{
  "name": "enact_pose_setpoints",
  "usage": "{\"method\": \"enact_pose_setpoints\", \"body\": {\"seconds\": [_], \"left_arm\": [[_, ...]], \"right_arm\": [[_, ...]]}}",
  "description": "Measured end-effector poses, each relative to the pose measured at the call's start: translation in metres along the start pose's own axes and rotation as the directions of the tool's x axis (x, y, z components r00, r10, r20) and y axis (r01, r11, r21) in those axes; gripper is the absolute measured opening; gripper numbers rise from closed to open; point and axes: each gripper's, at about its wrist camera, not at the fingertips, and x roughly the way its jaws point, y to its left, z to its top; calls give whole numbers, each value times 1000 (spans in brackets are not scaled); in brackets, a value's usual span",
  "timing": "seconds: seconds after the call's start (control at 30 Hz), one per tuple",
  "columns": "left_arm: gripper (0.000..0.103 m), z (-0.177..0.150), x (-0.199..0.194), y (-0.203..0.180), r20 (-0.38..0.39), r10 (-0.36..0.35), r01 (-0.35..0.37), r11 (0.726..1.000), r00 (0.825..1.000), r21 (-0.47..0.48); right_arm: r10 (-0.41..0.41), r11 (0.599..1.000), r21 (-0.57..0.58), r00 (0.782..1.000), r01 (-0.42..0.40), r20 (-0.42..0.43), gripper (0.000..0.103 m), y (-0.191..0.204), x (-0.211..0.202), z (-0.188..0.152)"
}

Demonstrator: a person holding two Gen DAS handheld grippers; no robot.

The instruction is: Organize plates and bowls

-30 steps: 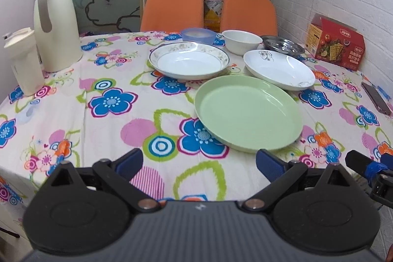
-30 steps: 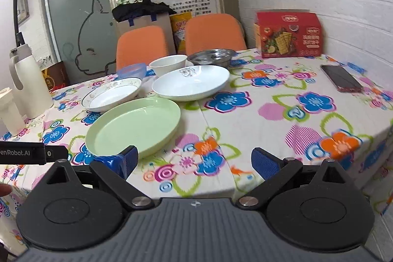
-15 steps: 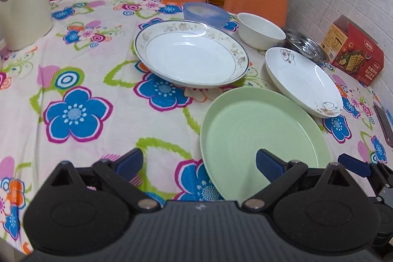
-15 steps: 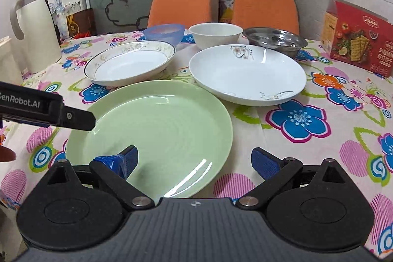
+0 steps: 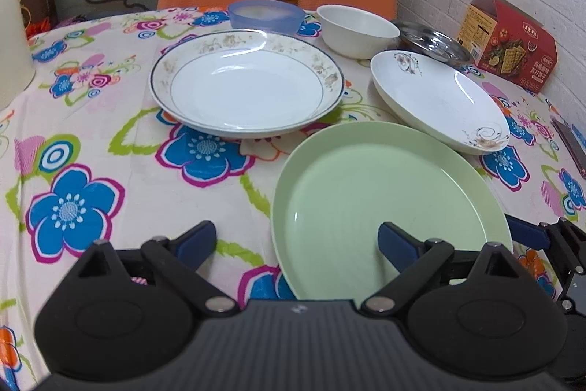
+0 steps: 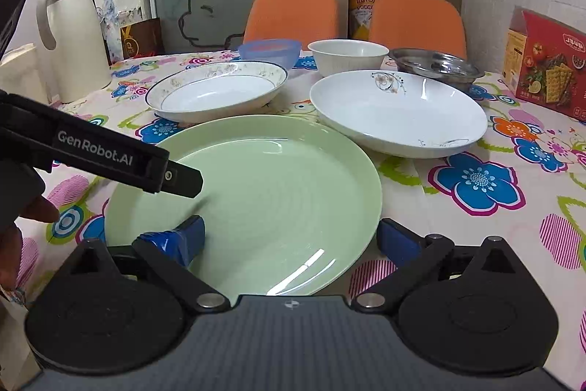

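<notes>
- Plates and bowls lie separate on the floral-clothed table (image 5: 110,120); nothing is stacked yet.
- Round pale-green plastic plate (image 6: 256,193) fills the lower centre.
- Left tongs (image 5: 296,240) and right tongs (image 6: 289,237) gape wide, empty.

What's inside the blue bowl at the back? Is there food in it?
The blue bowl sits behind the flower-rimmed plate, beside the white bowl. Its inside looks pale, but from this low angle its bottom is hidden, so I cannot tell whether there is food.
</notes>
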Motion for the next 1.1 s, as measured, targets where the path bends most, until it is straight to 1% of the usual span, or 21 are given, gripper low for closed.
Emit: {"method": "enact_pose_setpoints", "body": {"seconds": [0.1,0.17,0.23,0.27,0.33,0.4,0.47,0.57,0.6,0.67,0.77,0.83,0.97,1.1], "left_arm": [[93,0,2,-6,-7,14,-14,999,1000,30],[89,0,3,-12,-9,17,-17,999,1000,48],[86,-1,4,-18,-5,44,-43,996,999,75],[85,-1,4,-18,-6,39,-38,996,999,76],[78,-2,2,-20,-4,34,-33,996,999,77],[70,-2,1,-24,3,18,-18,996,1000,90],[70,-2,1,-25,4,25,-25,996,1000,84],[63,-2,-7,-18,-1,-15,15,999,1000,47],[63,-3,-12,-16,7,-22,22,999,1000,41],[63,-6,-25,-12,28,-17,16,999,999,35],[63,-12,-38,-2,33,16,-17,1000,999,24],[62,-17,-44,9,23,36,-36,999,999,2],[63,-27,-51,38,0,73,-72,996,997,-46],[63,-30,-58,59,0,100,-100,992,995,-74]], "right_arm": [[-7,1000,5,999,7,-32,89,4,4,7],[-2,1000,3,1000,2,-31,89,6,5,8],[14,1000,-4,1000,-14,-28,89,3,6,7],[21,1000,-9,999,-21,-29,89,2,5,7],[26,1000,-12,999,-27,-34,89,2,5,8],[6,1000,-19,999,-7,-38,89,6,6,9],[-13,999,-31,999,12,-39,89,11,5,10],[-49,995,-88,999,47,-14,89,23,-4,10],[-64,991,-117,998,64,2,89,30,-9,10],[-69,988,-140,997,70,16,89,39,-14,10],[-35,991,-128,999,36,9,89,50,-16,11],[-5,994,-112,1000,5,2,89,58,-14,12],[53,991,-119,998,-55,-22,89,81,-5,14],[81,987,-137,996,-84,-26,89,99,0,17]]}}
